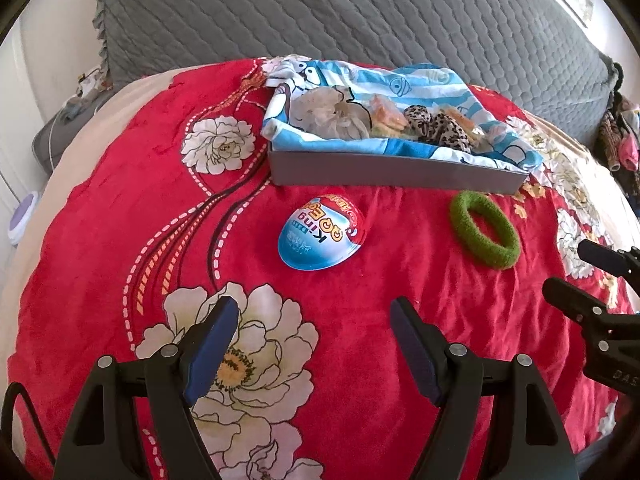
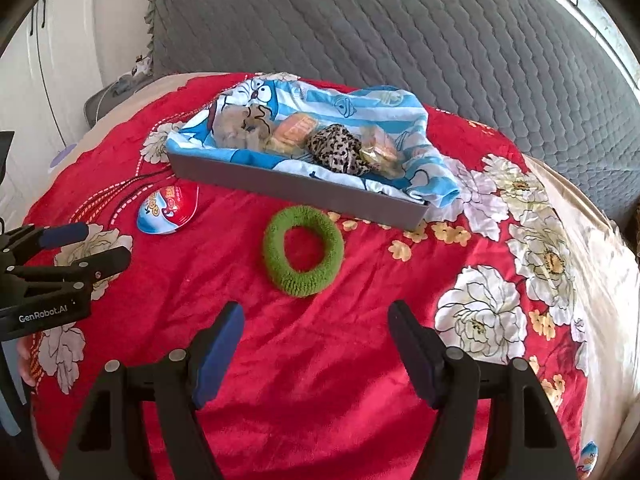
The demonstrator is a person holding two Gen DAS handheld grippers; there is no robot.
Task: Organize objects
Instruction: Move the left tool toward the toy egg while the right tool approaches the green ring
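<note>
A blue, white and red egg-shaped toy pack lies on the red flowered blanket, ahead of my open, empty left gripper. A green fuzzy hair ring lies to its right. In the right wrist view the ring lies just ahead of my open, empty right gripper, and the egg pack is to the left. A grey tray lined with blue cartoon cloth holds scrunchies and snack packs; it also shows in the right wrist view.
A grey quilted headboard stands behind the bed. The right gripper's fingers show at the right edge of the left wrist view. The left gripper's fingers show at the left edge of the right wrist view. Another egg pack peeks at the bottom right.
</note>
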